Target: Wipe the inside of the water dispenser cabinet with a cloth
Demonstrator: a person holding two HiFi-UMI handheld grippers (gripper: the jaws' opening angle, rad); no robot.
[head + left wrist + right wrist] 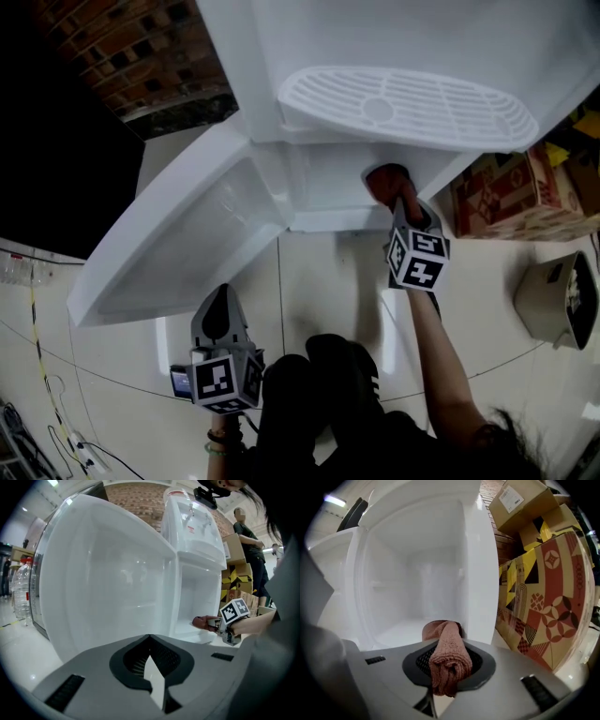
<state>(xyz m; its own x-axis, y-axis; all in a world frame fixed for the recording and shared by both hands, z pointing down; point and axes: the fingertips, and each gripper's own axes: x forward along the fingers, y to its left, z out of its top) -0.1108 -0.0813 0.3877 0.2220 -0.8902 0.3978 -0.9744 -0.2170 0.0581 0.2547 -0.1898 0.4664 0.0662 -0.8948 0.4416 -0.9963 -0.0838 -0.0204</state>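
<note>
The right gripper (pixel 448 680), at lower centre, is clamped on a folded brown cloth (pixel 449 651). Beyond it the white cabinet (pixel 412 569) stands open. Patterned cardboard boxes (pixel 548 592) fill the frame's right side.

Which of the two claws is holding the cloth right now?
The right claw, at the cabinet opening, is shut on the reddish-brown cloth; the left claw hangs back, shut on nothing.
</note>
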